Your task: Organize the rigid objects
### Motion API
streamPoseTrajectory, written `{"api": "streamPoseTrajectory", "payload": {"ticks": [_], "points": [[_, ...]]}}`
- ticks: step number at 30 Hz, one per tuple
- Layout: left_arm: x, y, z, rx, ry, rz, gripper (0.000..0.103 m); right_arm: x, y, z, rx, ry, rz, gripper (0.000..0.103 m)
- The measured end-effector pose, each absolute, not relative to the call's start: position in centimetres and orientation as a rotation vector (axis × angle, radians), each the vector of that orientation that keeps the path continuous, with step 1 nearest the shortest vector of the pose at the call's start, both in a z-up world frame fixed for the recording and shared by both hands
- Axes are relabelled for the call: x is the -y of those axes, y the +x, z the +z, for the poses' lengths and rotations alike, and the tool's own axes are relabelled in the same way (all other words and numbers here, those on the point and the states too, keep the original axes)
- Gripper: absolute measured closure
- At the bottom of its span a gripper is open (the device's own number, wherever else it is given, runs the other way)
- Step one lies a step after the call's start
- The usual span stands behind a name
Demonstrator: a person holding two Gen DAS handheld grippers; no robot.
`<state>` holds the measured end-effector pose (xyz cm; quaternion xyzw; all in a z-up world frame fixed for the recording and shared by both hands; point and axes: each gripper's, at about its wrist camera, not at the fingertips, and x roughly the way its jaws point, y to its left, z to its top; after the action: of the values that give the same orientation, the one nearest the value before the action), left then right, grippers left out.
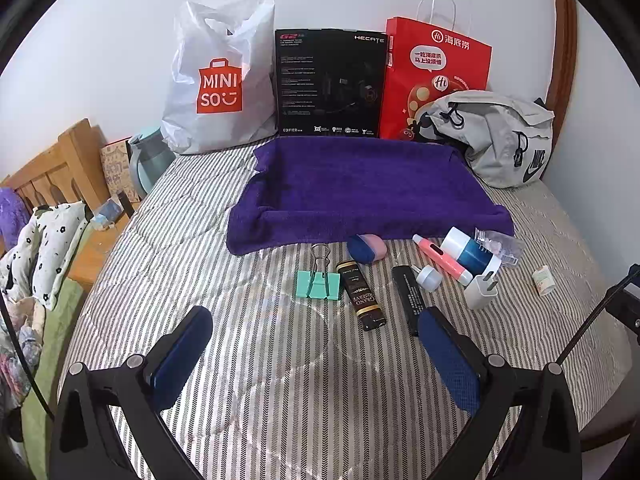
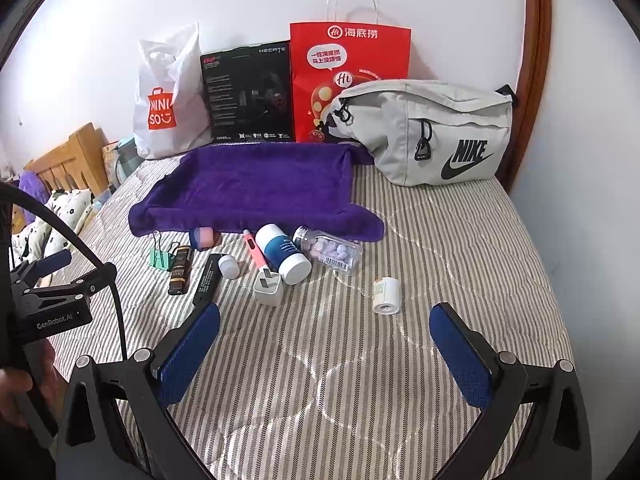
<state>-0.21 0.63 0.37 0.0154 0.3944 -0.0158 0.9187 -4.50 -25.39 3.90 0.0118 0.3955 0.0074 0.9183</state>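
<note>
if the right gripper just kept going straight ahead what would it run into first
Probably bare striped bedcover; no item sits squarely between the open jaws of the right gripper. The small white roll lies just right of centre, so it might get clipped; depth is unclear.

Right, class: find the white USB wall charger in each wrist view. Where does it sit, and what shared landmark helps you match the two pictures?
Left wrist view: the white USB wall charger lies right of centre, just below the blue-and-white bottle.
Right wrist view: it lies left of centre, again beside that bottle.
Shared landmark: the purple towel behind the row.
</note>
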Motion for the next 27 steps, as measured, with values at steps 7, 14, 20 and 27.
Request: {"api": "streamPoseTrajectory", "payload": {"ticks": [7,14,20,27], "points": [[-0.62,-0.11,0.32,-0.813,0.042,-0.033,0.000,25.20,-4.57,3.74,-0.815,0.025,0.018,0.000],[-0.65,-0.07,0.20,-0.813,0.039,-0.036,0.000,25.12,-4.57,3.67,-0.816,0.025,0.014,0.000],[-0.68,-0.04,0.25,-0.813,0.045,-0.034,0.000,25.13,-4.58,3.73,-0.814,0.028,0.015,0.000],[-0.67,-0.07,0.25,-0.813,0.048,-0.031,0.000,25.20,-4.56,3.75,-0.816,0.026,0.012,0.000]]}}
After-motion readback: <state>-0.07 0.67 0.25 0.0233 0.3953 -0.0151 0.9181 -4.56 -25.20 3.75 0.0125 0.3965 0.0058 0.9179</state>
